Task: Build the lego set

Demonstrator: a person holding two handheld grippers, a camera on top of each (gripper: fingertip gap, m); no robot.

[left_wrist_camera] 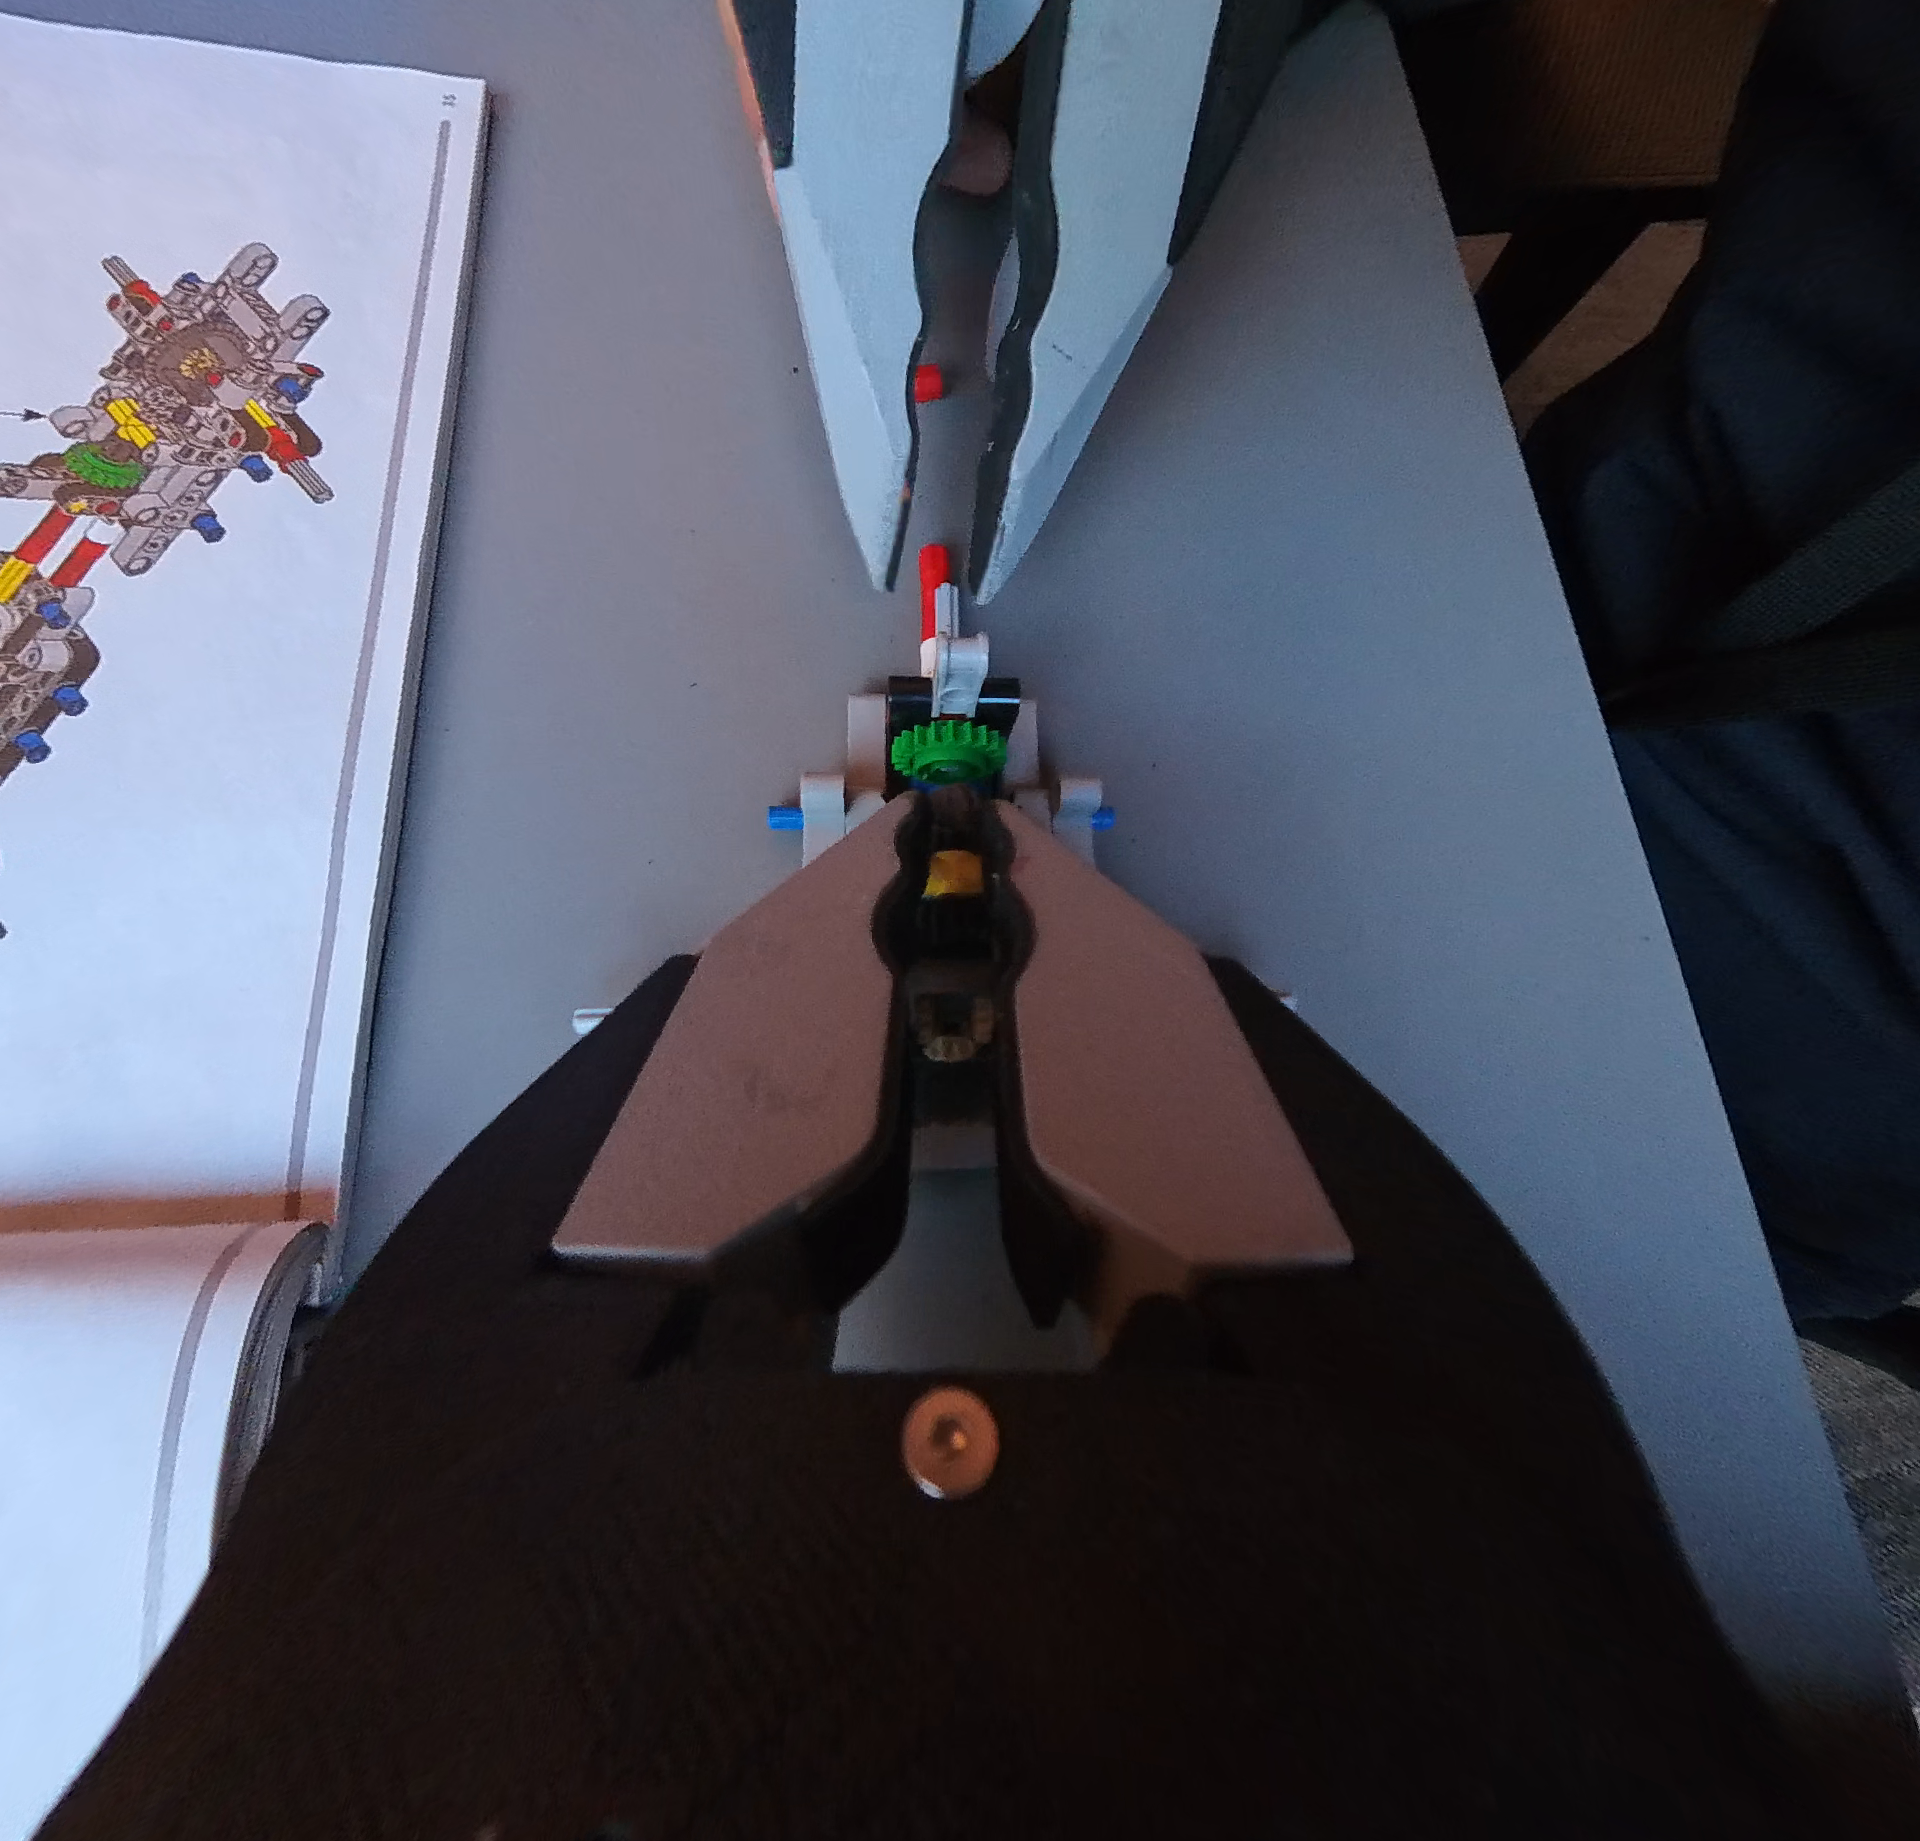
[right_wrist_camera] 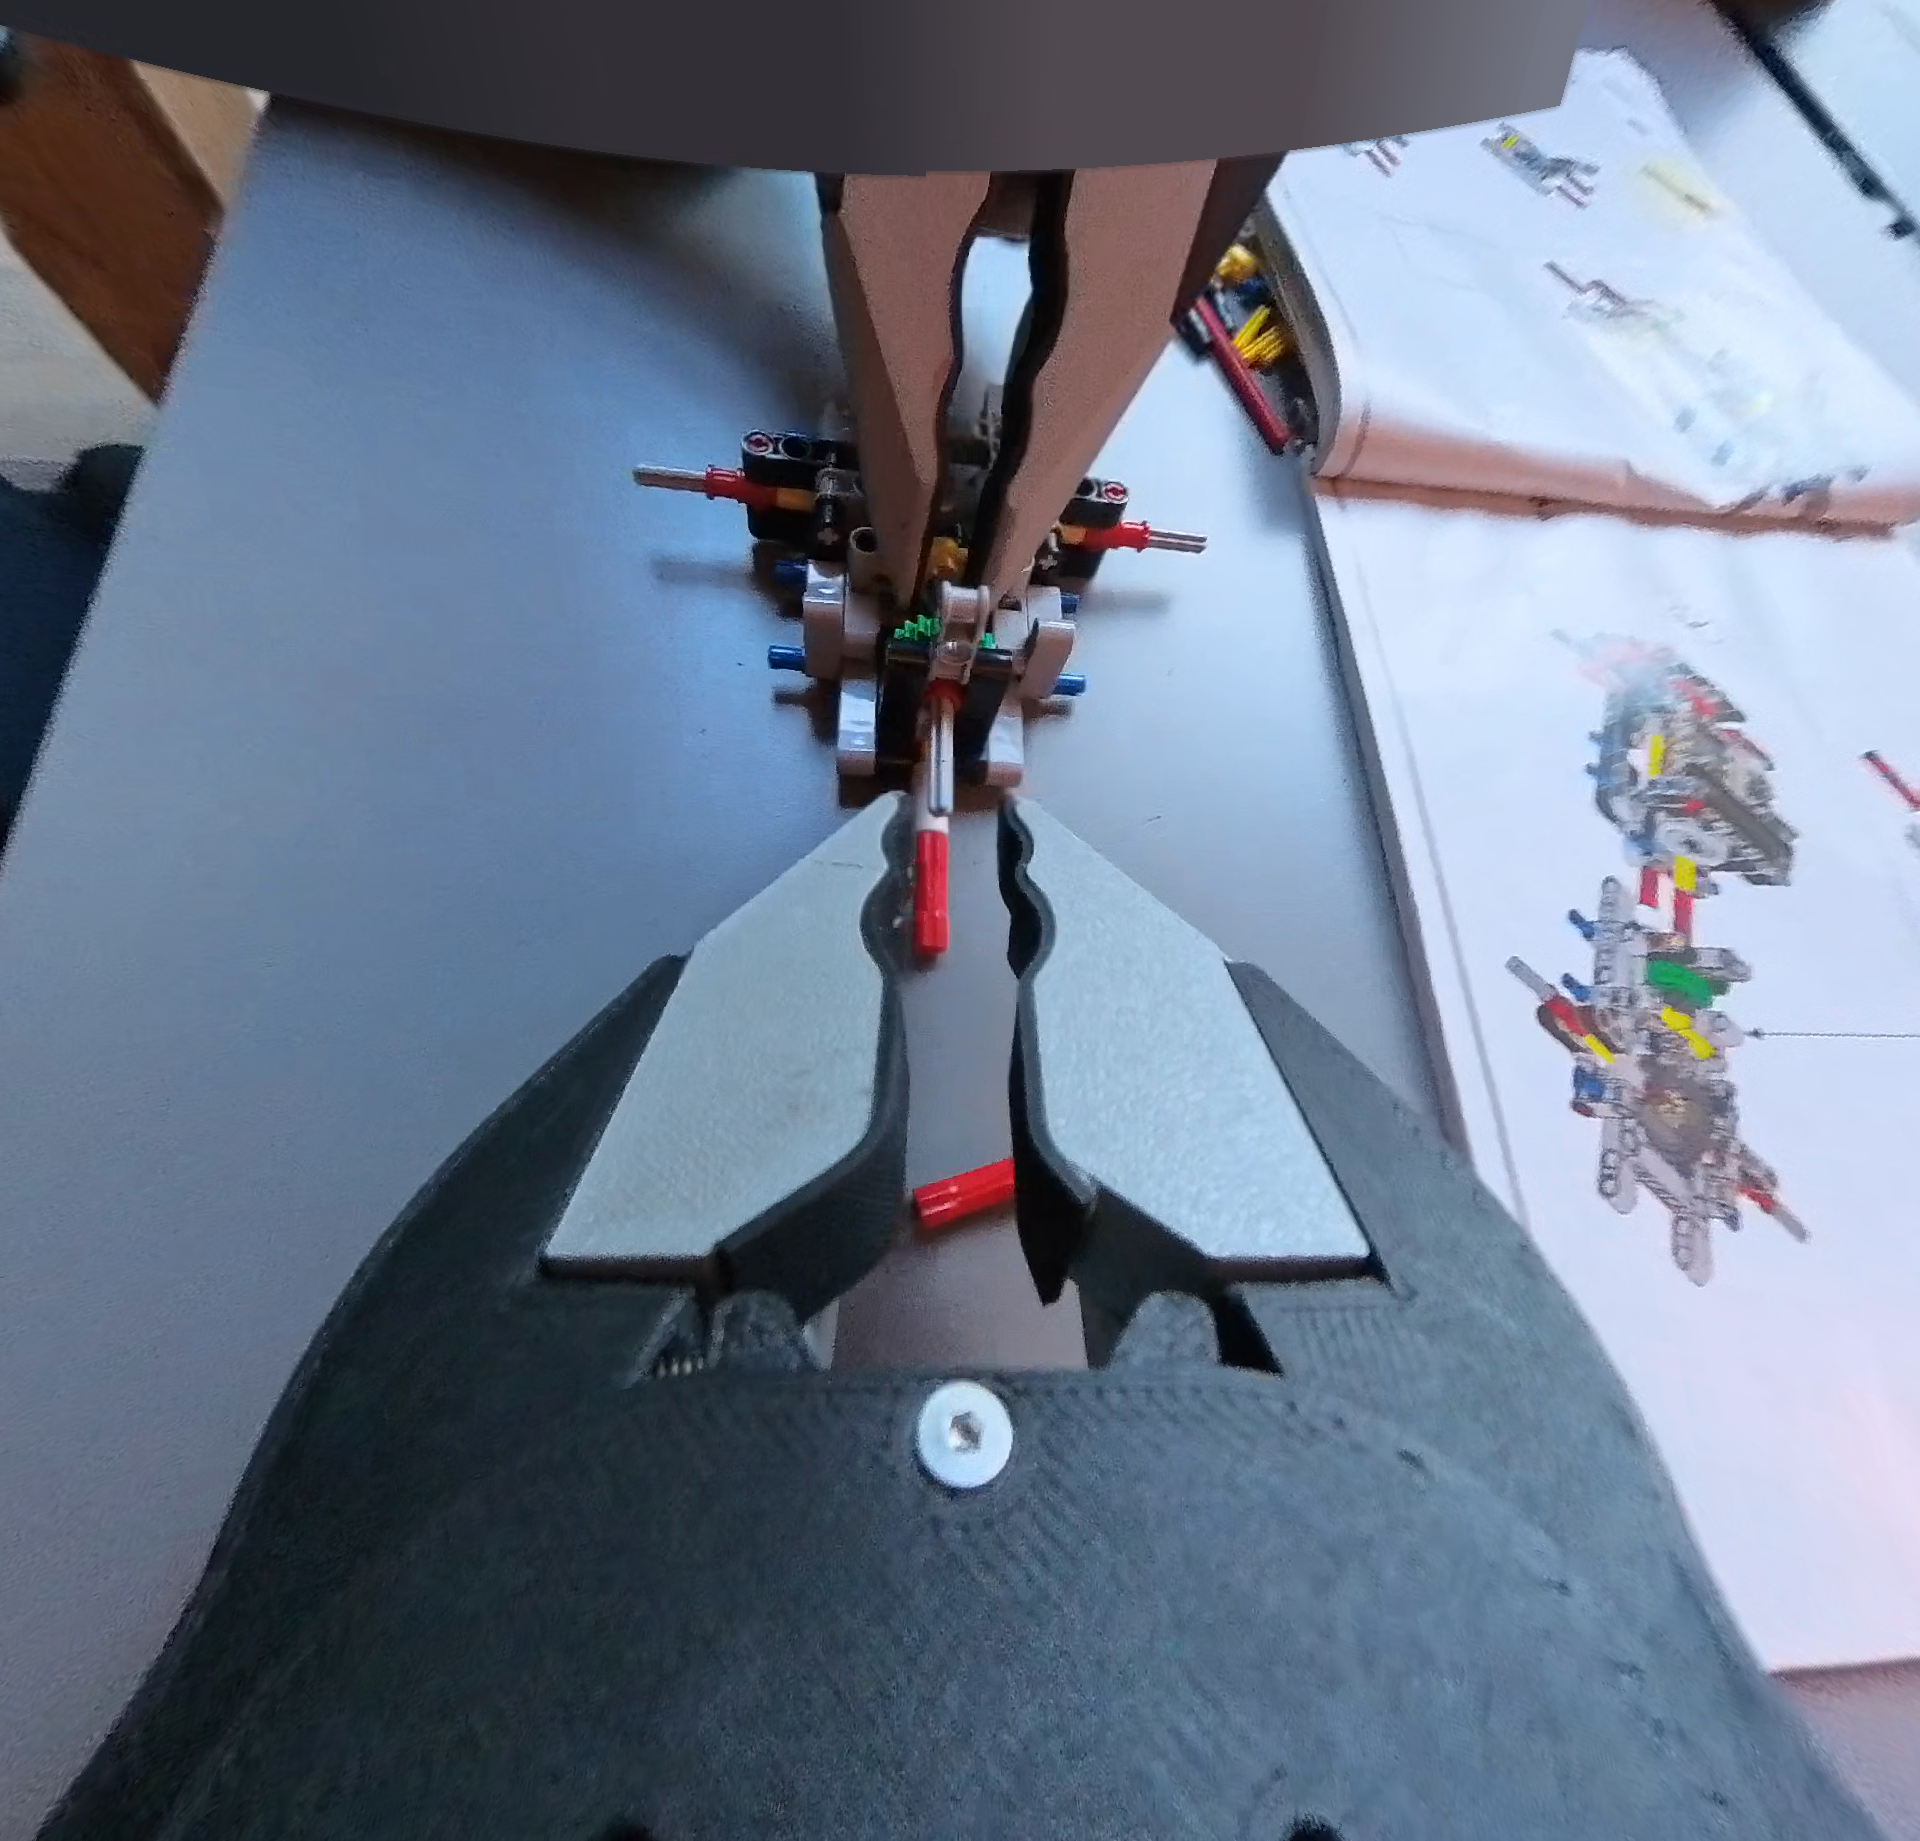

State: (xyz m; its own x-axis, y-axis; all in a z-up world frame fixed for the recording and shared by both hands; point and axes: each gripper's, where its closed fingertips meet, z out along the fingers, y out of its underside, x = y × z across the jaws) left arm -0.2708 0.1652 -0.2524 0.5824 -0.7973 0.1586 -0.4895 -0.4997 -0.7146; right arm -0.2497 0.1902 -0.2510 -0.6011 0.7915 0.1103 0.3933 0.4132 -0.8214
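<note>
A building-brick assembly point(left_wrist_camera: 868, 742) of grey and black beams with a green gear point(left_wrist_camera: 943, 749) lies on the grey table point(left_wrist_camera: 623, 544). My left gripper point(left_wrist_camera: 958, 804) is shut on its middle, with a yellow part between the pads. It also shows in the right wrist view point(right_wrist_camera: 951, 586), gripping the assembly point(right_wrist_camera: 844, 628) from the far side. A thin rod with a red end piece point(right_wrist_camera: 932, 892) sticks out of the assembly. My right gripper point(right_wrist_camera: 954, 804) is open around that red piece, which lies close to the left pad and clear of the right pad. The right gripper also shows in the left wrist view point(left_wrist_camera: 935, 591).
A loose short red piece point(right_wrist_camera: 961, 1191) lies on the table between the right gripper's fingers, farther back. An open instruction booklet point(right_wrist_camera: 1558, 752) lies beside the assembly. A tray with yellow and red parts point(right_wrist_camera: 1247, 337) sits by the booklet. The table edge and a person's dark clothing point(left_wrist_camera: 1766, 856) are close.
</note>
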